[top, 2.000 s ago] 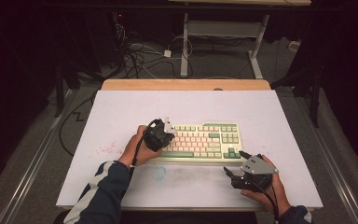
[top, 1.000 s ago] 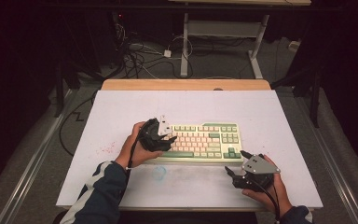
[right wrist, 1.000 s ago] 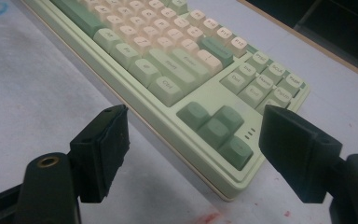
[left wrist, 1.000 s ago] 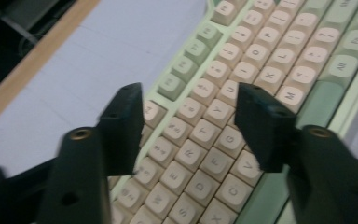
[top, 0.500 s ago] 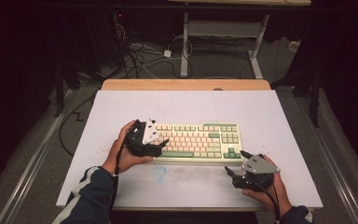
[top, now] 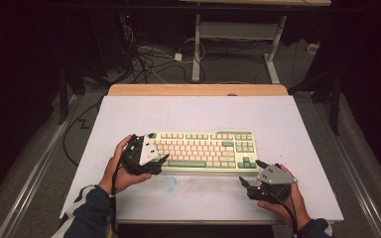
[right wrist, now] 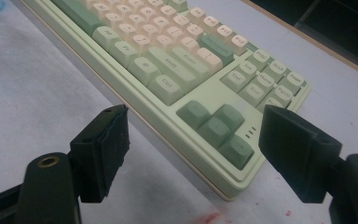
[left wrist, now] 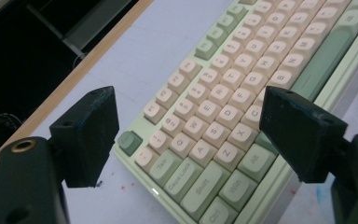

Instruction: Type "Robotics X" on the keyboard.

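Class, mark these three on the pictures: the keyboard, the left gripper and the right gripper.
keyboard [top: 203,151], high view, middle of the key field.
left gripper [top: 161,161], high view, between its open fingertips.
right gripper [top: 245,184], high view, between its open fingertips.

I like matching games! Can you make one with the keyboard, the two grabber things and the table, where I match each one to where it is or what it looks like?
Things:
1. keyboard
2. left gripper
3. right gripper
4. table

Descriptions:
A. open, by the keyboard's near right corner
B. white top with a wooden far edge
C. pale green case, cream and green keys
D. open, at the keyboard's left end

Pairs: 1-C, 2-D, 3-A, 4-B
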The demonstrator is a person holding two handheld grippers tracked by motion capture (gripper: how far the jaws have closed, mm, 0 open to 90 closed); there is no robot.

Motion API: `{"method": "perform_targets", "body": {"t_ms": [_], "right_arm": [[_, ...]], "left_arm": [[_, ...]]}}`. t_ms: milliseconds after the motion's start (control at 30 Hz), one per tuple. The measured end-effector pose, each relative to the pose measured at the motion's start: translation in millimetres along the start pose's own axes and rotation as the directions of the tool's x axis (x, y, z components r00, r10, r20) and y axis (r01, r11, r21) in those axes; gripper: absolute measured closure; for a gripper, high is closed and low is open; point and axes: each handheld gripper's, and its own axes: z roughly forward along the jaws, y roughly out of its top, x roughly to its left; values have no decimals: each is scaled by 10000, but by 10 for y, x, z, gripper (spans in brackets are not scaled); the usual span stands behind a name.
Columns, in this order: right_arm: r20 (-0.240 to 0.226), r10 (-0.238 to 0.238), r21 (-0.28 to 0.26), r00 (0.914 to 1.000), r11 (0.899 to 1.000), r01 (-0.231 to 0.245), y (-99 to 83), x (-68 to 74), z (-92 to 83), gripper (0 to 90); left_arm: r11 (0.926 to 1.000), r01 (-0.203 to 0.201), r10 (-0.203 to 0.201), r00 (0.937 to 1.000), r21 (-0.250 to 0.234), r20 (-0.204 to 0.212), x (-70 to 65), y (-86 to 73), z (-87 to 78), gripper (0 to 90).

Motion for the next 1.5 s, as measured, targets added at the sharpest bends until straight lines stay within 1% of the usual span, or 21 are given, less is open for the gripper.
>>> {"method": "perform_targets", "body": {"t_ms": [200,300,367,467,533,600,633,700,767,833,867,900,967,1000,1067,1200,1267,1333,1367,1433,1500], "right_arm": [[-2,-9,17,10000,10000,9,-1,1,3,256],[-1,-30,33,10000,10000,30,-3,-2,7,256],[9,7,46,10000,10000,-7,-3,-1,9,257],[22,4,47,10000,10000,-4,-1,-3,12,257],[29,1,90,10000,10000,-2,0,-5,21,257],[3,3,98,10000,10000,-3,5,-9,32,257],[-13,46,98,10000,9999,-46,10,-11,37,258],[-19,45,99,10000,9999,-45,28,-14,53,263],[-43,-5,152,10000,9999,5,56,-15,75,271],[-211,47,198,9998,9998,-43,99,-25,102,314],[-160,3,176,9999,9998,0,126,-30,116,326],[-138,-6,162,9999,9999,8,157,-35,131,375],[-295,92,95,9995,9999,-89,215,-58,154,452],[-310,205,44,9993,9998,-204,239,-72,169,483],[-617,378,161,9974,9992,-368,293,-106,206,508],[-738,361,81,9966,9993,-356,425,-148,284,621],[-1003,371,96,9943,9993,-363,503,-165,335,688],[-1027,295,143,9943,9995,-282,585,-165,398,776],[-1219,259,183,9922,9995,-238,625,-166,435,805],[-1324,110,263,9911,9996,-76,707,-150,513,866],[-1537,4,310,9881,9995,45,788,-119,594,898]], "left_arm": [[9999,141,-139,9998,69,-156,54,-114,-85,185],[9997,143,-137,9995,219,-269,79,-179,-121,185],[9995,149,-137,9990,273,-436,95,-223,-145,185],[9988,235,-212,9983,423,-542,118,-284,-203,183],[9978,434,-407,9977,496,-542,130,-322,-256,183],[9976,321,-277,9971,611,-703,135,-379,-297,182],[9969,395,-349,9972,683,-668,142,-397,-326,182],[9958,525,-465,9957,749,-805,161,-440,-369,181],[9932,791,-720,9939,855,-832,172,-484,-406,181],[9912,653,-548,9943,1156,-912,178,-530,-442,181],[9904,719,-613,9940,1184,-907,172,-544,-454,181],[9897,759,-651,9937,1211,-911,168,-555,-468,181],[9881,626,-492,9941,1406,-963,173,-570,-494,181],[9881,650,-513,9937,1394,-996,173,-571,-500,181],[9876,659,-519,9936,1426,-999,177,-573,-504,181],[9864,715,-567,9931,1482,-1022,181,-584,-478,181],[9862,660,-504,9932,1518,-1045,183,-590,-471,181],[9860,665,-517,9937,1531,-991,183,-590,-471,181],[9859,671,-522,9937,1530,-992,183,-591,-470,181],[9854,710,-563,9936,1545,-977,184,-594,-467,181],[9850,727,-577,9935,1565,-984,183,-600,-463,181]]}}
